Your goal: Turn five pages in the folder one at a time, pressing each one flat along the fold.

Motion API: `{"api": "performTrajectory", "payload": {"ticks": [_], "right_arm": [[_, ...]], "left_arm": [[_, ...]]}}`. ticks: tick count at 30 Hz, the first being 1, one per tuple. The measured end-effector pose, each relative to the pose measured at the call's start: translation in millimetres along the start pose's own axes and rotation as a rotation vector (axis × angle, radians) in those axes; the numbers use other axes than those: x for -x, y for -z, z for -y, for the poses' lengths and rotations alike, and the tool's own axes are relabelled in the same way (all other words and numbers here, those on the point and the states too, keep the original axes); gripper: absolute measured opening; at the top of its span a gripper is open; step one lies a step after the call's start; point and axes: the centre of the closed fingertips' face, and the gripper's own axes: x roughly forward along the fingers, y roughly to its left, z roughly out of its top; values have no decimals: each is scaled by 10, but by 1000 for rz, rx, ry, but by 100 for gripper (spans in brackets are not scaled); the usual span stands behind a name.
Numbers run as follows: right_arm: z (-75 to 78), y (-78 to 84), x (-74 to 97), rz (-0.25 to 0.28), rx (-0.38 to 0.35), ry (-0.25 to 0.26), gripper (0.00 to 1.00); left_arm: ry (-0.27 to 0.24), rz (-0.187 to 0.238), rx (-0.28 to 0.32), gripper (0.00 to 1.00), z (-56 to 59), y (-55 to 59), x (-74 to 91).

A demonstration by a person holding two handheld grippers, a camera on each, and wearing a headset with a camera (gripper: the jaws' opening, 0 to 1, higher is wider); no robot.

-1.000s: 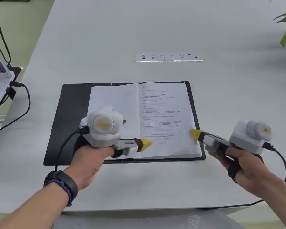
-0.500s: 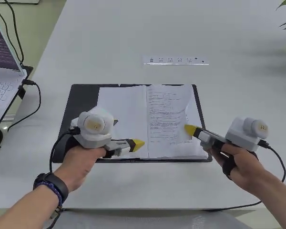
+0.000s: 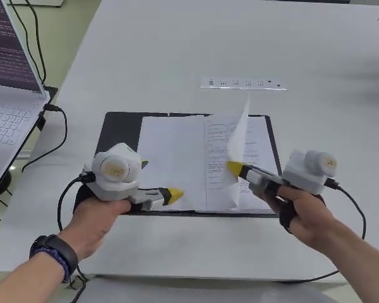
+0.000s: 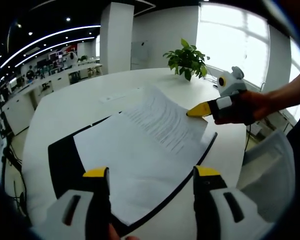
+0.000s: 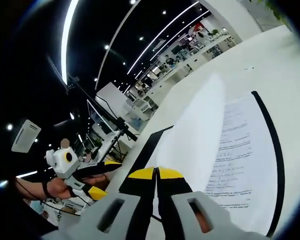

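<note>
A black folder (image 3: pixel 117 139) lies open on the white counter (image 3: pixel 177 44), close to the person's edge, with a white power strip (image 3: pixel 243 84) beyond it and an open laptop (image 3: pixel 6 95) off to the left. The right gripper (image 3: pixel 232 167) has its yellow-tipped jaws pressed together on the outer edge of a printed white page (image 3: pixel 239 132). The page stands nearly upright over the folder's right half, and in the right gripper view the two tips meet with the sheet rising away from them. The left gripper (image 3: pixel 175 195) hovers at the folder's bottom edge, just left of the fold, its jaws spread wide and holding nothing. The step in hand looks like the turn itself, with one page partway over and not yet laid on the left stack. The next move probably calls for carrying the edge leftward and low, letting go only once the sheet lies down, then pressing along the fold. Thin paper may buckle or slip if pulled too fast.
</note>
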Motion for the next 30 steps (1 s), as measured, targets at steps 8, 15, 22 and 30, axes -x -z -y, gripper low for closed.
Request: {"api": "performTrajectory", "payload": {"ticks": [8,15,22,30], "right_arm": [[-259,113,-229,-37,18,-50,0],[-428,196,-424,-77,27,-88,0],[-546,253,-589,-107,36,-115,0],[-649,379,-732,-142,32,-131,0]], "left_arm": [[-14,7,5,67,-90,24,130],[-34,14,12,67,-150,50,258],[-48,8,26,67,-196,163,342],[-71,12,46,66,-269,217,453]]}}
